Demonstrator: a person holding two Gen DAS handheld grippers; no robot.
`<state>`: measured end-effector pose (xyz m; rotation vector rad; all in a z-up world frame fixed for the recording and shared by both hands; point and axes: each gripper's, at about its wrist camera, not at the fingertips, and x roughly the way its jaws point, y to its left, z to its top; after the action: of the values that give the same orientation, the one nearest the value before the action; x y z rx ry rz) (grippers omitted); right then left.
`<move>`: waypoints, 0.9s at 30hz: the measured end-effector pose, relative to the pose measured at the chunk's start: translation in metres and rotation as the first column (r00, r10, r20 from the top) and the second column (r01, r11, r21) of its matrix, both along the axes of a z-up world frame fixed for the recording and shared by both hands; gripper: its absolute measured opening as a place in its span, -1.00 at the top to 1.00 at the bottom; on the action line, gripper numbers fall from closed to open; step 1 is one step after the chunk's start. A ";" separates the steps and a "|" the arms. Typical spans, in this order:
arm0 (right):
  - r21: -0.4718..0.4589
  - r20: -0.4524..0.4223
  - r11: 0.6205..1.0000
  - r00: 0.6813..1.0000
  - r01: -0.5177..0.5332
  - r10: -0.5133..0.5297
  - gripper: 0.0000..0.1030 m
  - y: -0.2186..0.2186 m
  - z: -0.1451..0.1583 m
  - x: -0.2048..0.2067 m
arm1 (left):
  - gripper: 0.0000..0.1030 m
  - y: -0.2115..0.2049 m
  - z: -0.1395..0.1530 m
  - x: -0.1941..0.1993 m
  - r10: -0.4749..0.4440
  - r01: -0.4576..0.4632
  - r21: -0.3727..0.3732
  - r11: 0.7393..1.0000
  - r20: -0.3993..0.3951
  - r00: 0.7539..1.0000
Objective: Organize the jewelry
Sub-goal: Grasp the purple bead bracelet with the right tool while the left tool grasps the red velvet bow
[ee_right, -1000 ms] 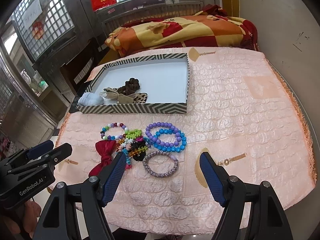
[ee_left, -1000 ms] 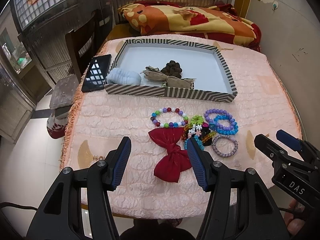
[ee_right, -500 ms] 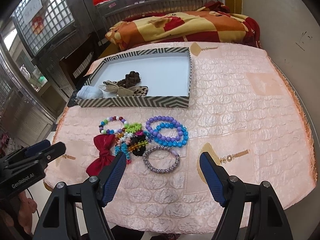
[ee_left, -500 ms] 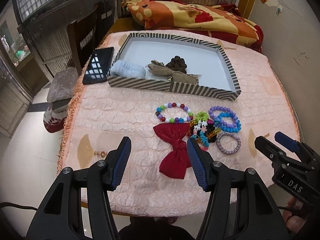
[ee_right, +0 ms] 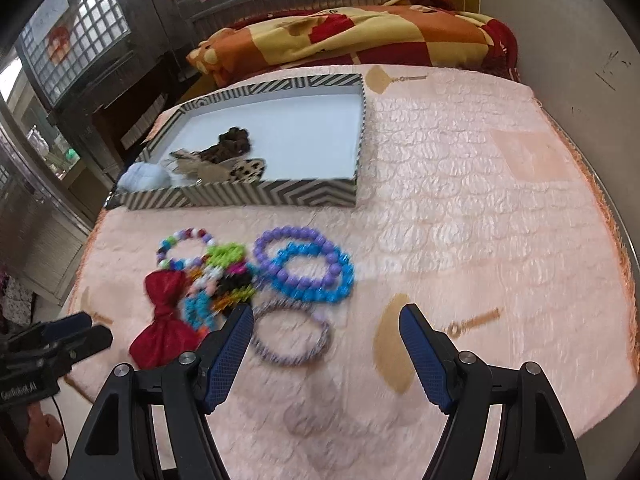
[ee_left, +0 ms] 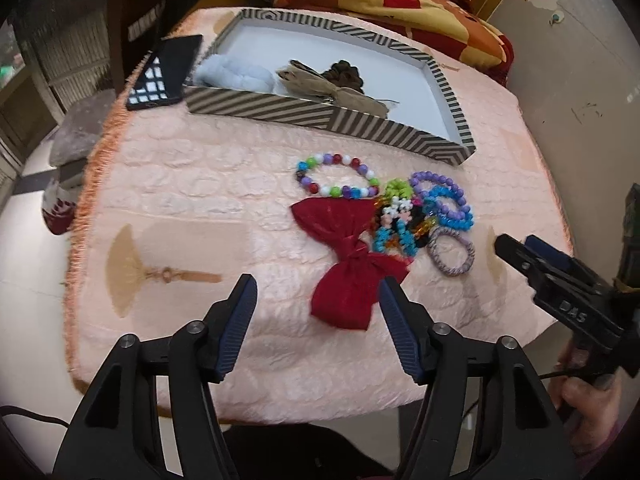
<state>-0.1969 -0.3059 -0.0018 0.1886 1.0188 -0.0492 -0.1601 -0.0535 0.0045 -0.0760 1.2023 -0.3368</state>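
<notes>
A red fabric bow [ee_left: 346, 270] [ee_right: 162, 322] lies on the pink table cover beside a multicoloured bead bracelet [ee_left: 338, 176] [ee_right: 182, 246], a heap of small bright hair ties [ee_left: 400, 220] [ee_right: 222, 280], purple and blue bead bracelets [ee_left: 446, 200] [ee_right: 306, 270] and a woven purple band [ee_left: 452, 254] [ee_right: 292, 336]. The striped tray [ee_left: 320, 114] [ee_right: 280, 194] behind holds a white scrunchie, a beige bow and a dark scrunchie. My left gripper [ee_left: 316, 300] is open, just short of the bow. My right gripper [ee_right: 326, 334] is open above the woven band.
A black phone [ee_left: 166, 72] lies left of the tray at the table's edge. A patterned blanket [ee_right: 360, 40] is heaped behind the table. A wall stands on the right. The pink cover [ee_right: 480, 200] stretches right of the jewelry.
Both grippers have moved forward and down toward the jewelry. The left now points at the red bow, the right at the woven band. Both stay open and empty.
</notes>
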 end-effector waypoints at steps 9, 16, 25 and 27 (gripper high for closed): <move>-0.034 -0.055 0.998 0.997 -0.052 0.051 0.07 -0.004 -0.020 0.049 | -0.28 -0.010 -0.028 0.024 0.007 -0.004 0.047 0.999 -0.060 0.998; -0.074 -0.092 0.987 0.986 -0.145 0.138 0.22 0.010 -0.030 0.078 | -0.28 -0.019 -0.037 0.033 -0.026 0.030 0.050 0.998 -0.075 0.997; -0.041 -0.132 0.978 0.971 -0.205 0.198 0.75 0.007 -0.044 0.091 | -0.28 -0.025 -0.051 0.037 -0.054 0.060 0.053 0.997 -0.105 0.993; -0.037 -0.131 0.975 0.969 -0.218 0.211 0.84 0.010 -0.043 0.089 | -0.21 -0.024 -0.050 0.038 -0.061 0.066 0.046 0.997 -0.099 0.993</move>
<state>-0.1082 -0.2959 -0.0448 0.0278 1.1586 0.1112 -0.1224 -0.0772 -0.0452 -0.0120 1.3111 -0.3626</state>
